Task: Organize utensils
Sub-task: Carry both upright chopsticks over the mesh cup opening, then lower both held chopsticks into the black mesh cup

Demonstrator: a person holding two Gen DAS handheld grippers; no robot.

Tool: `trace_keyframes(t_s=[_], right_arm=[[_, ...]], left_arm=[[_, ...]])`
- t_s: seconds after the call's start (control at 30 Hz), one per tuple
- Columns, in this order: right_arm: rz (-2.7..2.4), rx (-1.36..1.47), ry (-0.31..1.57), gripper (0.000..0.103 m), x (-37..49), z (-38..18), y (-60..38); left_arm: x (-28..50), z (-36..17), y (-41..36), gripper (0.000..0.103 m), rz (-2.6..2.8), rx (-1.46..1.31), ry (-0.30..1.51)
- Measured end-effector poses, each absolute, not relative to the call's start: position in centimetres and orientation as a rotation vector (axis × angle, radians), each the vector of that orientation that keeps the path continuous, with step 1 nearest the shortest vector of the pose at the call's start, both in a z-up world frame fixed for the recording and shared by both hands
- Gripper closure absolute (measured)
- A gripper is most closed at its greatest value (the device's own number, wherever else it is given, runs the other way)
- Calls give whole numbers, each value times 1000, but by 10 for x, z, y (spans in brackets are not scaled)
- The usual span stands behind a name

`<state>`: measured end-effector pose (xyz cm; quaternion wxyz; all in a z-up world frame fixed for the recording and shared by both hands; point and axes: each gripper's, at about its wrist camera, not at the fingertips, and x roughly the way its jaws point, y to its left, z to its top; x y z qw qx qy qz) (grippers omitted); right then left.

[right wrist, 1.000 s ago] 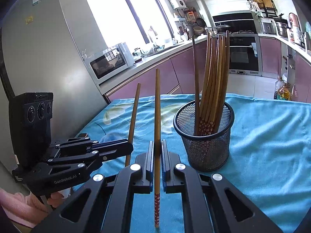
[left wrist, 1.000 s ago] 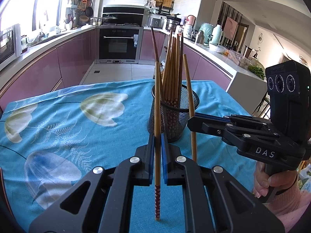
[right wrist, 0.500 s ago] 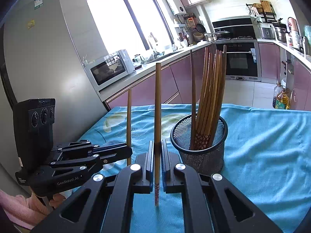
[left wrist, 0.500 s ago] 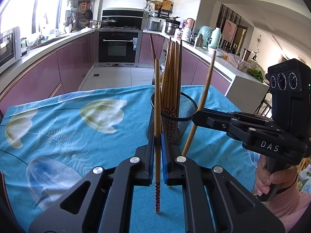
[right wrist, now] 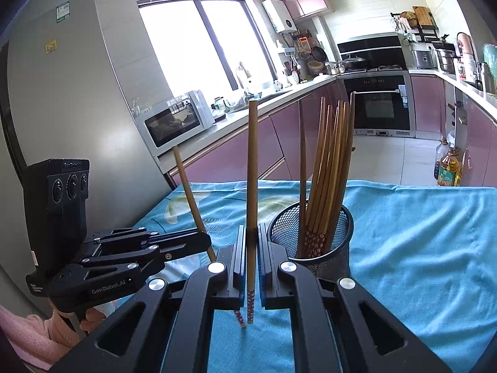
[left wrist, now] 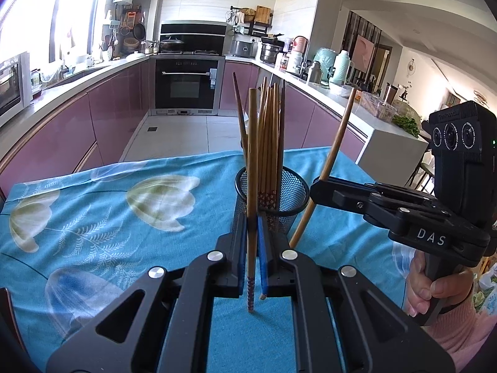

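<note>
Two grippers are present, each clamping one chopstick, and one black mesh holder (left wrist: 271, 197) stands on the blue floral-clothed surface (left wrist: 93, 217) with a bundle of chopsticks (left wrist: 270, 143) in it; about eight stand there, though overlap prevents an exact count. The left gripper (left wrist: 252, 253) is closed on a single chopstick (left wrist: 252, 161), pinched between its blue-lined pads partway up the shaft. That left-held chopstick runs vertically, plain wooden end up, red patterned end down, hanging just above the cloth immediately in front of the holder. The right gripper (right wrist: 252, 256) is likewise closed on one chopstick (right wrist: 252, 168), long axis vertical in its own view, patterned end down near the cloth, just left of the holder. Seen from the left wrist view, the right-held chopstick leans, top tilted to the far right and bottom toward the left gripper. The bundled chopsticks stand near upright, patterned ends down inside the mesh, tops fanning slightly. Both grippers are held roughly level, fingers pointing forward toward the holder, close together and converging from either side. The right hand (left wrist: 435, 283) wraps its gripper's handle from below, pink sleeve at the wrist; the left hand (right wrist: 90, 318) grips likewise.
</note>
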<state>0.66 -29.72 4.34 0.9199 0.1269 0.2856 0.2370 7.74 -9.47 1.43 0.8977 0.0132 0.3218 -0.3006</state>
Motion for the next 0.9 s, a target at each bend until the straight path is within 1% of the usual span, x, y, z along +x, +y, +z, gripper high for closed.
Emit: trace_keyframes(t_s=[0.3,0.9], right_arm=[[477,265,550,97,9,57,-308],[472,250,469,97,17,92,-319]], left_arm=[[81,26,-97,95,-628,17,643],[94,82,-101,95,-632,-23,531]])
